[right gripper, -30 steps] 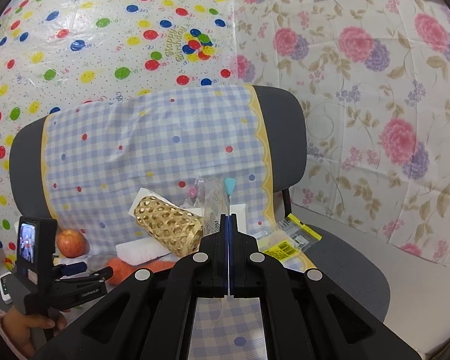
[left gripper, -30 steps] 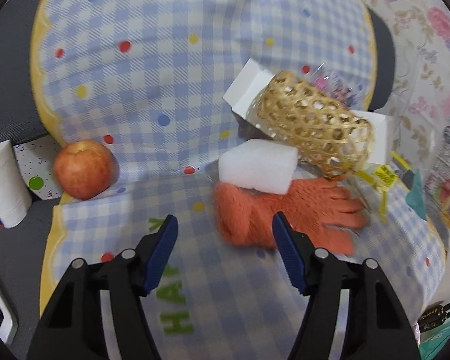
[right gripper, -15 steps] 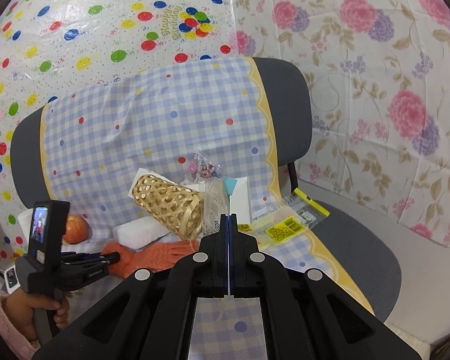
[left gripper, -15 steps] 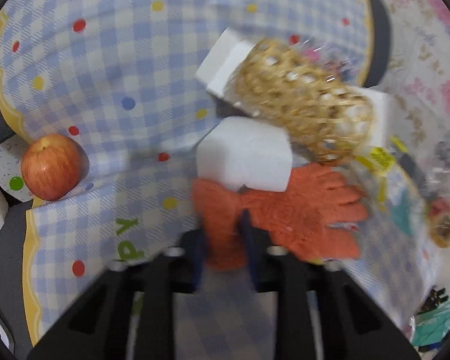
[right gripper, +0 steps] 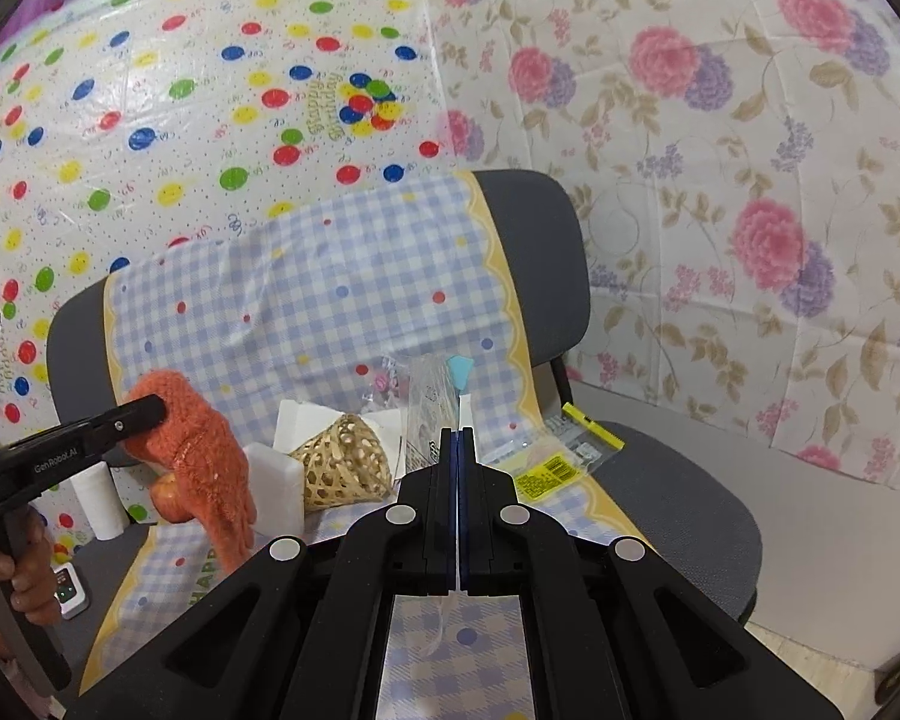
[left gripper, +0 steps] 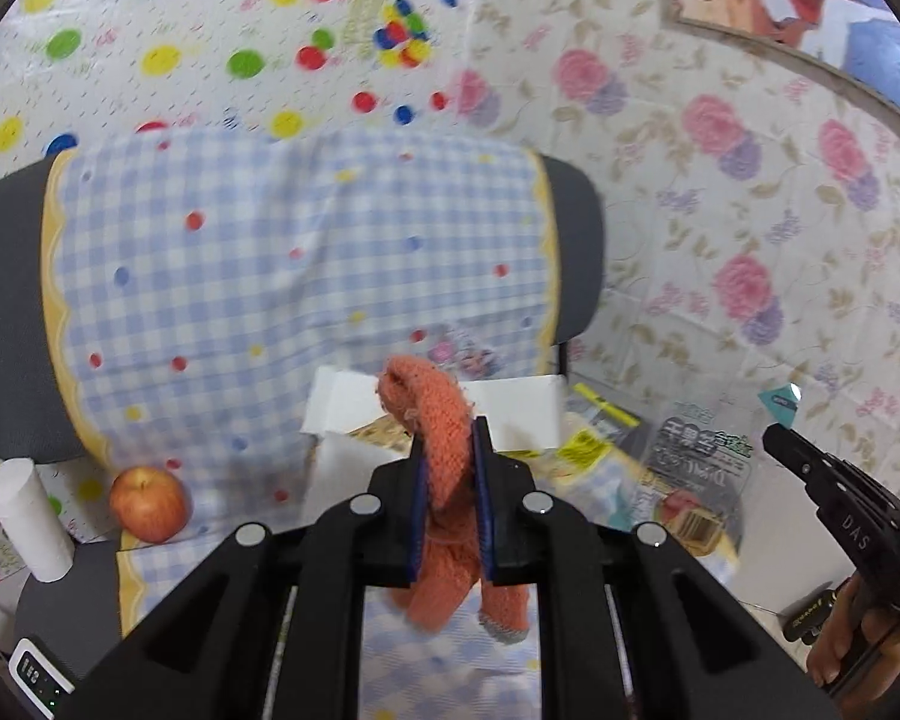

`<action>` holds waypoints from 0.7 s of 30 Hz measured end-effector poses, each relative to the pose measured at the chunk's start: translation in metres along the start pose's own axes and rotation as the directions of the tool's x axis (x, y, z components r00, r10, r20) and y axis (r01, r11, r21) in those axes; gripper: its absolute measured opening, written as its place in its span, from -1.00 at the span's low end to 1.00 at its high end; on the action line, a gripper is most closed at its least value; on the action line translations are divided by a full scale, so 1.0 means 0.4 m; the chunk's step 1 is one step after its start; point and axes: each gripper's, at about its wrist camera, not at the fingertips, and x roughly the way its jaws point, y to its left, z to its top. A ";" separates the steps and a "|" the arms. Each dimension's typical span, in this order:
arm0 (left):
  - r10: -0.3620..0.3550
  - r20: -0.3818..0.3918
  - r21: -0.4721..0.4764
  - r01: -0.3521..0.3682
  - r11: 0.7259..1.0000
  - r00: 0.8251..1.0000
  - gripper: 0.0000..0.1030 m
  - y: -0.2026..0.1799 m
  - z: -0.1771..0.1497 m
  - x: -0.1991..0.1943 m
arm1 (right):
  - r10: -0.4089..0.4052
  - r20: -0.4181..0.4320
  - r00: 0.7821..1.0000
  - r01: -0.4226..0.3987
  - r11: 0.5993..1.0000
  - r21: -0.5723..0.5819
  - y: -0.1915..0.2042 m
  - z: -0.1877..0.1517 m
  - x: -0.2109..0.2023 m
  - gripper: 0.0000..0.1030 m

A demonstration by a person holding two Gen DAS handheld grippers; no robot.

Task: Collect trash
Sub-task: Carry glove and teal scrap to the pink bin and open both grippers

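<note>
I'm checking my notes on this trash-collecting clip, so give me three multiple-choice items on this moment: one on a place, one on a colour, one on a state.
1. Where does the apple lie?
A. on the chair seat, at its left edge
B. inside the woven basket
C. on the floor under the chair

2. What colour is the knit glove?
A. blue
B. orange
C. white

3. How is the left claw?
A. wide open over the seat
B. shut on nothing
C. shut on the glove, lifted clear of the seat

Answers:
1 A: it rests on the checked cloth by the seat's left side.
2 B: both views show it orange.
3 C: the pads pinch the glove, which dangles above the woven basket.
</note>
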 end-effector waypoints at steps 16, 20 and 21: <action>-0.258 0.021 0.196 0.249 0.948 0.966 -0.78 -0.367 -0.076 0.001 | -0.202 0.013 0.979 0.201 0.979 0.043 -0.185 -0.063 -0.213 -0.99; -0.345 0.014 0.242 0.331 0.912 0.939 -0.78 -0.452 -0.118 -0.020 | -0.274 0.000 0.962 0.274 0.961 0.047 -0.228 -0.104 -0.295 -0.99; -0.364 0.013 0.251 0.349 0.903 0.931 -0.78 -0.472 -0.131 -0.025 | -0.293 -0.007 0.956 0.293 0.955 0.048 -0.235 -0.115 -0.312 -0.99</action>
